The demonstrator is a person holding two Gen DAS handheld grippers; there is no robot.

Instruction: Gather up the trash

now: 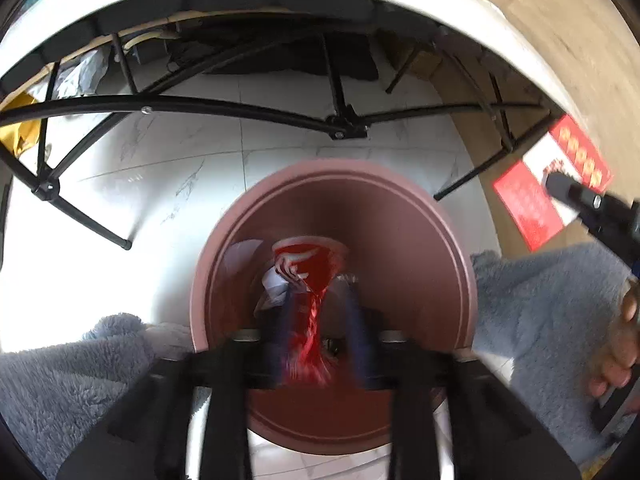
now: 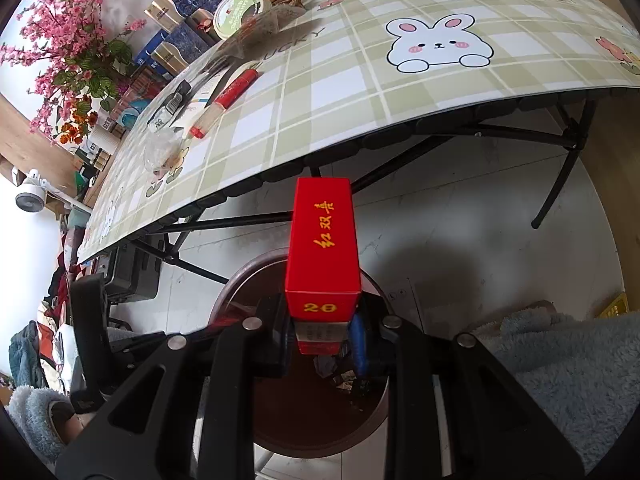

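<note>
Gripping red box point(image 2: 323, 248), above bin point(image 2: 240, 280)

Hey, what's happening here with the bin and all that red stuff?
A person is clearing trash into a brown bin on the floor beside the table. The left gripper hangs over the bin with a red wrapper between its fingers; the view is blurred, so its grip is unclear. The right gripper is shut on a red box, also above the bin. More litter lies on the table.
</note>
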